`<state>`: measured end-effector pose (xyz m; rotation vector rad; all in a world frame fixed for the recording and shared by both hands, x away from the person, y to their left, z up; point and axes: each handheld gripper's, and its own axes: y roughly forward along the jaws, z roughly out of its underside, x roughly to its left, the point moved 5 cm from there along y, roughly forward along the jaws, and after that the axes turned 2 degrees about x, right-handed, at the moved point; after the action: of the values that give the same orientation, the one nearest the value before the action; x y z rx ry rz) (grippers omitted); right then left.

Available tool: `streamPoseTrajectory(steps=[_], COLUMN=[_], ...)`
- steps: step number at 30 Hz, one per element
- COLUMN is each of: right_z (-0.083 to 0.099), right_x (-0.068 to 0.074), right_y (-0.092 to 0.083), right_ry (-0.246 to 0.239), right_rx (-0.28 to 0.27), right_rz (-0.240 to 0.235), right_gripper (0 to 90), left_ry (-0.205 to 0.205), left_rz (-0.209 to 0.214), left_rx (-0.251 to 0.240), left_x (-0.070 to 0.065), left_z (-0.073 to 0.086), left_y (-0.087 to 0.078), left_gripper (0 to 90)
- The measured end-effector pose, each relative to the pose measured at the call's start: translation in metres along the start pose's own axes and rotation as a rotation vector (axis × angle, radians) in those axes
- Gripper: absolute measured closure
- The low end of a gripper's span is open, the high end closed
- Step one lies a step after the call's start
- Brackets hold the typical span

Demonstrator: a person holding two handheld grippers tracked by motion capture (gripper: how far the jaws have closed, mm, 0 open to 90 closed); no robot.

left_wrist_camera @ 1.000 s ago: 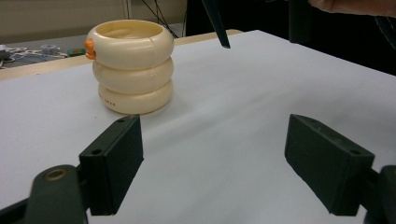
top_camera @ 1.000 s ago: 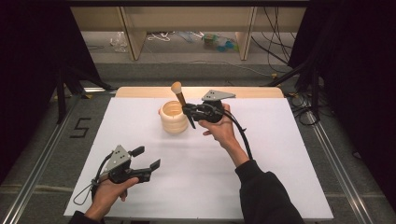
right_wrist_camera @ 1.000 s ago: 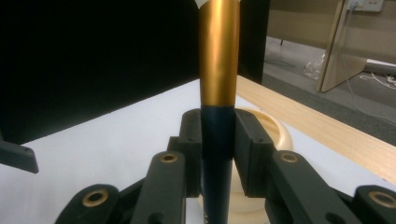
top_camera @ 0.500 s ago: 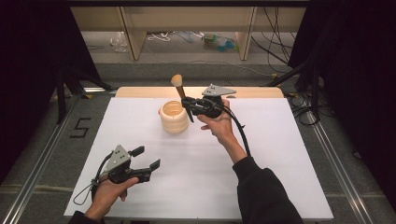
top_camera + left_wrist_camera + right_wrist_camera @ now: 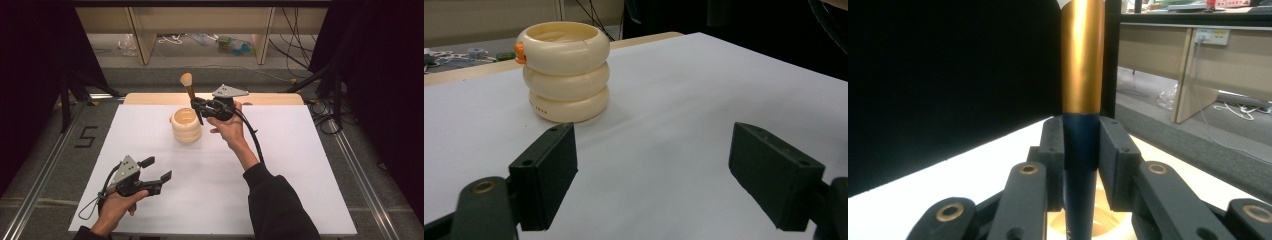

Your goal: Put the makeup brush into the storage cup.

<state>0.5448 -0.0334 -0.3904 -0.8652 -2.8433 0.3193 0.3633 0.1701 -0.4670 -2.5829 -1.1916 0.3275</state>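
- Lifted and tipped upright since the earlier high view, the brush (image 5: 188,86) had gone from leaning into the cup's mouth to standing nearly vertical above it, tuft at twelve o'clock.
- Right gripper (image 5: 199,106) was clamped on the brush's dark handle; in the right gripper view both pads (image 5: 1115,160) pressed the navy shaft (image 5: 1080,165) just below the gold ferrule (image 5: 1082,60).
- Brush hung at about one o'clock from the cup (image 5: 186,125), its lower end over the rim; I could not tell whether the tip was clear of the mouth.
- Cup sat on the white table (image 5: 300,165), toward twelve o'clock of its middle; it looked like three stacked cream rings (image 5: 565,72) with a small orange spot on the top one.
- Left gripper (image 5: 157,172) hung low at about seven o'clock from the cup, well apart, jaws spread wide with nothing between them.
- Handling, as I judged it: the brush seemed light and stiff in the handle, soft only at the tuft, so the grip below the ferrule was the sensible place.
- Smooth lacquer could let it swivel in the pads if knocked against the rim.
- The cup looked light enough to tip or slide if the handle dragged on it, so the idle gripper might steady its side.
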Motion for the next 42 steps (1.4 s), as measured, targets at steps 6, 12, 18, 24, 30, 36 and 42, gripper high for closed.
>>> streamPoseTrajectory(steps=[6, 12, 18, 24, 30, 36, 42], right_z=[0.001, 0.001, -0.006, -0.010, -0.014, -0.010, -0.005], right_x=[-0.002, -0.004, -0.005, -0.007, -0.006, -0.007, -0.012], right_y=[0.009, 0.015, 0.022, 0.029, 0.038, 0.046, 0.050], right_ry=[0.028, 0.035, 0.030, 0.016, 0.008, 0.018, 0.013], right_rx=[-0.018, -0.011, -0.006, -0.007, -0.024, -0.022, -0.015], right_rz=[0.008, 0.013, 0.018, 0.026, 0.026, 0.018, 0.034], right_gripper=[74.8, 74.7, 74.7, 74.7, 74.7, 74.7, 74.7], left_ry=[0.328, 0.318, 0.086, 0.078, 0.076, -0.029, -0.026], left_rz=[-0.022, -0.026, 0.005, 0.006, 0.008, 0.010, 0.010], left_rx=[0.004, 0.005, 0.004, 0.005, 0.004, 0.001, 0.001], left_x=[0.022, 0.021, 0.006, 0.006, 0.005, -0.002, -0.002], left_z=[-0.010, -0.010, -0.002, -0.002, -0.002, 0.001, 0.001], left_y=[-0.002, -0.002, -0.001, -0.001, -0.001, -0.002, -0.002], left_gripper=[19.4, 19.4, 19.4, 19.4, 19.4, 19.4, 19.4])
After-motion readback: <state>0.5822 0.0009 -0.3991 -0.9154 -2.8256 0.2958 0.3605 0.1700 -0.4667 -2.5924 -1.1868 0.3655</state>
